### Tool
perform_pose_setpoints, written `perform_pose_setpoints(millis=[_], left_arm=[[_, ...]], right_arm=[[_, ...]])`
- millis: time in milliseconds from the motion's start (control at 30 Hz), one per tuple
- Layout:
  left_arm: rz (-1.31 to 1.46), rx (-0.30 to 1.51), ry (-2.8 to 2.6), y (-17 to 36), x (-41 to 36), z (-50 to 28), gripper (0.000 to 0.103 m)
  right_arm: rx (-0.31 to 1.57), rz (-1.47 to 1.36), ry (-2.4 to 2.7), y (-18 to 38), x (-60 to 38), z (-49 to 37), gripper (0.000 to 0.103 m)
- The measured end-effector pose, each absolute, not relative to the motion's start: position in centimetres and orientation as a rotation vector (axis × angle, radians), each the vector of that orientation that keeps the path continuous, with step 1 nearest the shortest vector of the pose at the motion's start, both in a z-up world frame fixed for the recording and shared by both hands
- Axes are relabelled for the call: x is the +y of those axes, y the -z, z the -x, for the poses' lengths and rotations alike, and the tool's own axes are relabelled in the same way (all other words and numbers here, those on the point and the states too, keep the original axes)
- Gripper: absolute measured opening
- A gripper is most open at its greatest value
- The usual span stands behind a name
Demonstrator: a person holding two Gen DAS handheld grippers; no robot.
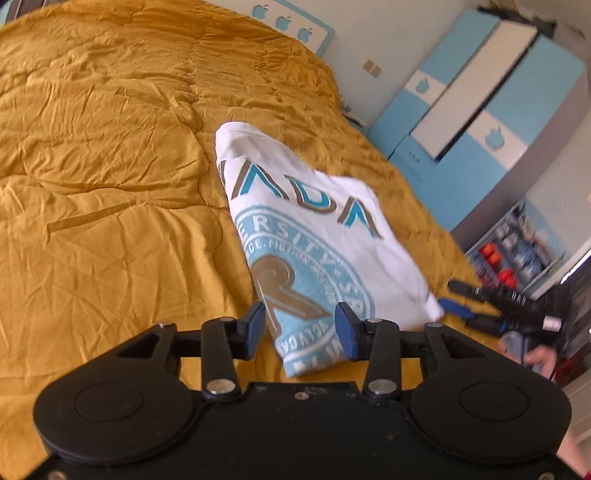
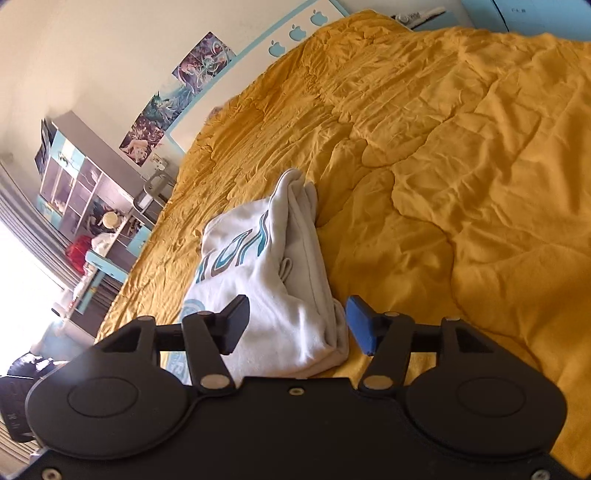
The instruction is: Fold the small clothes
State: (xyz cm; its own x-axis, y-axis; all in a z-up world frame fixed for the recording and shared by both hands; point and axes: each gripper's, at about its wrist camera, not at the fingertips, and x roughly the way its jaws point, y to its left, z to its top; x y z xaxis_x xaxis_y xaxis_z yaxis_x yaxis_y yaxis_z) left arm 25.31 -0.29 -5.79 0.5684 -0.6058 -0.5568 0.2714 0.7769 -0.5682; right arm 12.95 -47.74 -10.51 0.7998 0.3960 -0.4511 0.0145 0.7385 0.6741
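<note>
A folded white T-shirt (image 1: 314,236) with a blue and brown print lies on the mustard-yellow bedspread (image 1: 110,147). My left gripper (image 1: 300,326) is open, its fingers spread just above the shirt's near edge, holding nothing. The right gripper (image 1: 458,299) shows at the right of the left wrist view, by the shirt's right corner. In the right wrist view the shirt (image 2: 266,266) shows from its stacked folded edge, and my right gripper (image 2: 295,325) is open with its fingers either side of the shirt's near end, not closed on it.
The bedspread (image 2: 461,184) covers a wide bed. A blue and white wardrobe (image 1: 472,110) stands beyond the bed's right side. A headboard with apple cut-outs (image 1: 288,22) is at the far end. Shelves and a desk (image 2: 85,192) stand by a bright window.
</note>
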Motion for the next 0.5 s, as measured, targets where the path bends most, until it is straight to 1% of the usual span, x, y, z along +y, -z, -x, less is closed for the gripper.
perform_pose_setpoints(millis=[33, 100, 167, 233, 267, 300, 500], left_arm=[[0.53, 0.818, 0.539, 6.4, 0.5, -26.7, 0.046], [0.687, 0.86, 0.545, 8.2, 1.8, -29.4, 0.047], [0.804, 0.89, 0.535, 10.0, 2.6, -31.6, 0.047], [0.854, 0.899, 0.506, 11.1, 2.9, -33.4, 0.048], [0.873, 0.912, 0.506, 11.7, 2.8, -34.6, 0.048], [0.891, 0.921, 0.501, 12.2, 2.8, -35.4, 0.049], [1.025, 0.946, 0.554, 14.9, 1.0, -40.9, 0.05]], right_arm=[[0.635, -0.706, -0.239, 10.6, -47.9, -13.7, 0.061], [0.666, -0.689, -0.258, 10.9, -48.1, -15.3, 0.062], [0.715, -0.73, -0.299, 11.7, -48.5, -17.4, 0.063], [0.772, -0.788, -0.369, 12.6, -48.8, -19.2, 0.063], [0.796, -0.807, -0.409, 13.0, -48.7, -20.0, 0.065], [0.818, -0.808, -0.437, 13.3, -48.5, -20.5, 0.07], [0.826, -0.849, -0.506, 14.0, -47.6, -23.1, 0.072]])
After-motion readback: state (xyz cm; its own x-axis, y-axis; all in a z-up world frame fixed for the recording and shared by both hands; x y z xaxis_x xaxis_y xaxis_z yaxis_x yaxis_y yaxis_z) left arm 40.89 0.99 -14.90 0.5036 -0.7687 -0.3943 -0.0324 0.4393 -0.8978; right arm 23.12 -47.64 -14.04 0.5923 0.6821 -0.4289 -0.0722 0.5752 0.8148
